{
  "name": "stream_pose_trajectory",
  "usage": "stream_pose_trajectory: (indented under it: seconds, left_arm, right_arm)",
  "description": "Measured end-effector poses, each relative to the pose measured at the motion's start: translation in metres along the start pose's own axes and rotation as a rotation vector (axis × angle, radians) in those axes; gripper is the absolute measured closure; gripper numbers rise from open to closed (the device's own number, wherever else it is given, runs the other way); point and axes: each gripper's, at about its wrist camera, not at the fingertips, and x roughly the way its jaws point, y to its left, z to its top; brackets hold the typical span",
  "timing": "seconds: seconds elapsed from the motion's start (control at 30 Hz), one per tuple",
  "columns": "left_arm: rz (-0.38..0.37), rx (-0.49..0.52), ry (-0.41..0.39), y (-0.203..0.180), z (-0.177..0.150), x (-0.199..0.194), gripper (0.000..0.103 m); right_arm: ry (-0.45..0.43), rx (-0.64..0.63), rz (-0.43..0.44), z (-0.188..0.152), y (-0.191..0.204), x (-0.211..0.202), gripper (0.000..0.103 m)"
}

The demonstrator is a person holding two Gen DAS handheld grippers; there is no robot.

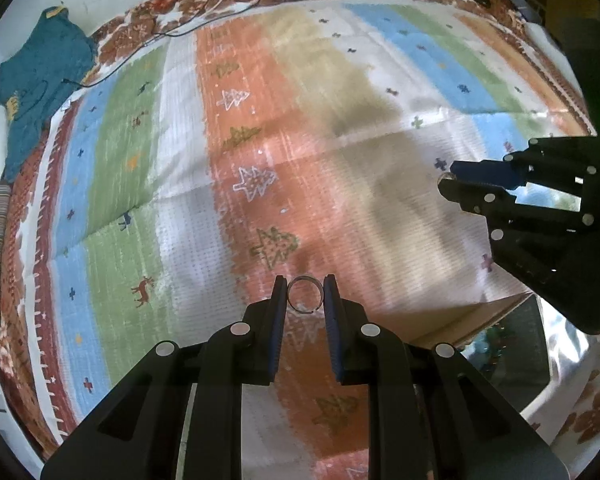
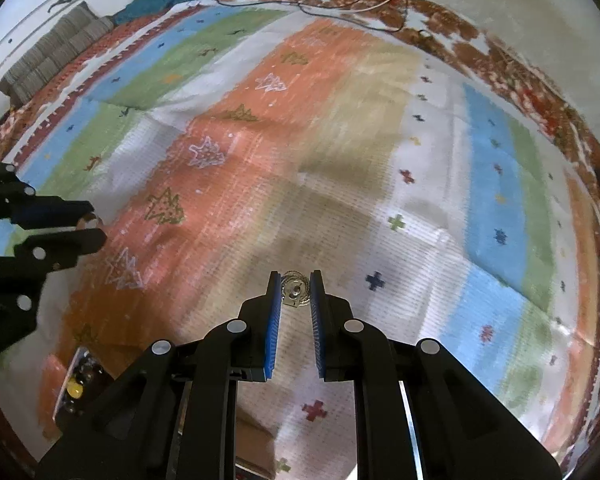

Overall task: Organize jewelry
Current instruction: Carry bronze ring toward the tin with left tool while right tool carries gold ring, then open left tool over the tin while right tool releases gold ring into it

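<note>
Ring (image 1: 305,295) between left gripper (image 1: 305,298) fingertips, above striped cloth (image 1: 180,184)

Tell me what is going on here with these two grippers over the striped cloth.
A person is sorting jewelry with a handheld gripper in each hand. The left gripper pinches a plain silver ring between its fingertips. The right gripper grips a small ornate silver piece, perhaps an earring or pendant. Both are held above the patterned striped cloth. A box holding more pieces sits near the lower edge.
</note>
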Motion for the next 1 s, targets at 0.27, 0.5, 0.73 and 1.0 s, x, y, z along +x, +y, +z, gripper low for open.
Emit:
stream_pose_trajectory:
  seconds: [0.27, 0.5, 0.73, 1.0]
  left_arm:
    - [-0.014, -0.017, -0.044, -0.009, -0.006, -0.019, 0.085]
    - [-0.044, -0.016, -0.084, -0.022, -0.014, -0.037, 0.085]
    - [-0.058, -0.006, -0.109, -0.034, -0.023, -0.047, 0.085]
    - [-0.074, -0.024, -0.141, -0.037, -0.032, -0.059, 0.085]
  right_arm:
    - [-0.046, 0.045, -0.004, -0.012, -0.004, -0.026, 0.088]
    - [-0.083, 0.061, 0.021, -0.022, 0.003, -0.047, 0.088]
    - [-0.108, 0.084, 0.019, -0.034, 0.006, -0.061, 0.088]
    - [-0.125, 0.135, 0.016, -0.054, 0.008, -0.077, 0.088]
